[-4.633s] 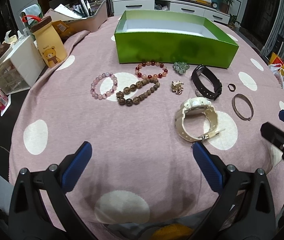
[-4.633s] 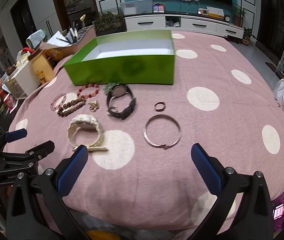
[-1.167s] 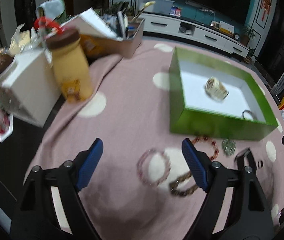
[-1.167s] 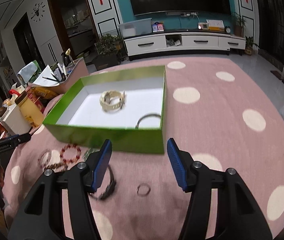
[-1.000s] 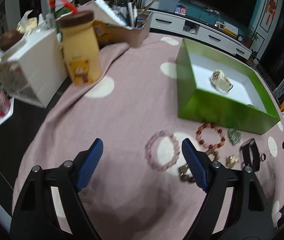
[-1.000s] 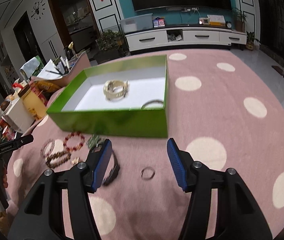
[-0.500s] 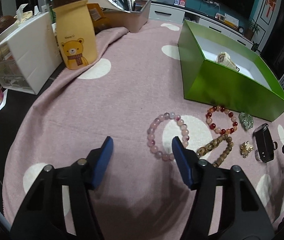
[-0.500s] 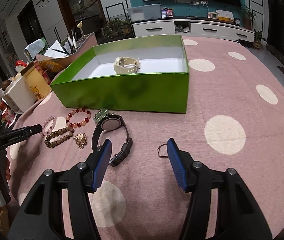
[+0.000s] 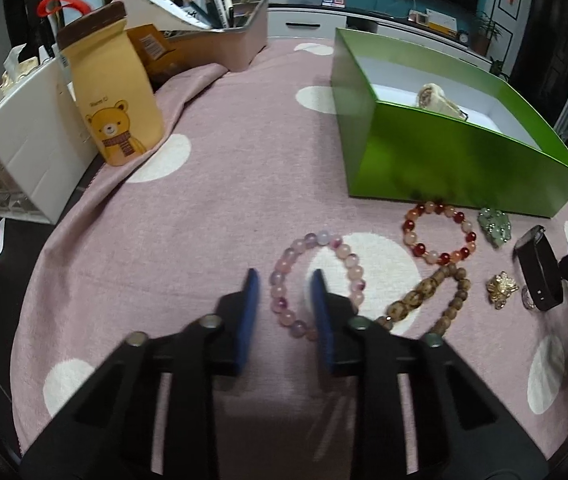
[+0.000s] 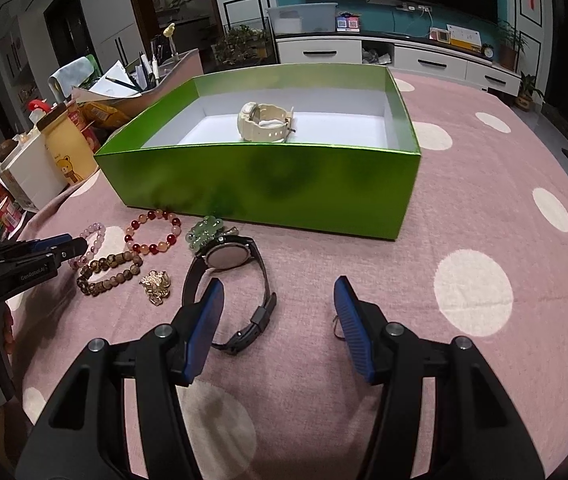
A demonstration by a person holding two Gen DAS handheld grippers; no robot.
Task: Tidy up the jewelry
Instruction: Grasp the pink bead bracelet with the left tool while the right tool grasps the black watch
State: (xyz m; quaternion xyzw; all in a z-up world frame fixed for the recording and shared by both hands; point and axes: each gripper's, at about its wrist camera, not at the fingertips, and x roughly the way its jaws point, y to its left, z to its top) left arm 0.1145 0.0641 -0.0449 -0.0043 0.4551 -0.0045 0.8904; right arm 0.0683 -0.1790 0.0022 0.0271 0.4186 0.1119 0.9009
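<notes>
We close our left fingers (image 9: pixel 284 280) around the pink bead bracelet (image 9: pixel 316 280)

The bracelet's near-left arc lies between the narrowing fingers, pads not yet pressing; our right fingers (image 10: pixel 277 294) hang half open and empty, the black watch (image 10: pixel 229 280) strap between them on the table (image 10: pixel 484 200); beyond both stands the green box (image 10: pixel 267 188) holding the cream watch (image 10: pixel 263 122).

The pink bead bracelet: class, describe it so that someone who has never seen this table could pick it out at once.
Find the green box on the pink cloth. Below its near wall lie three bead bracelets; the pink bracelet is leftmost, partly on a white dot. Its pale pink beads differ from the red bracelet and brown bracelet.
</notes>
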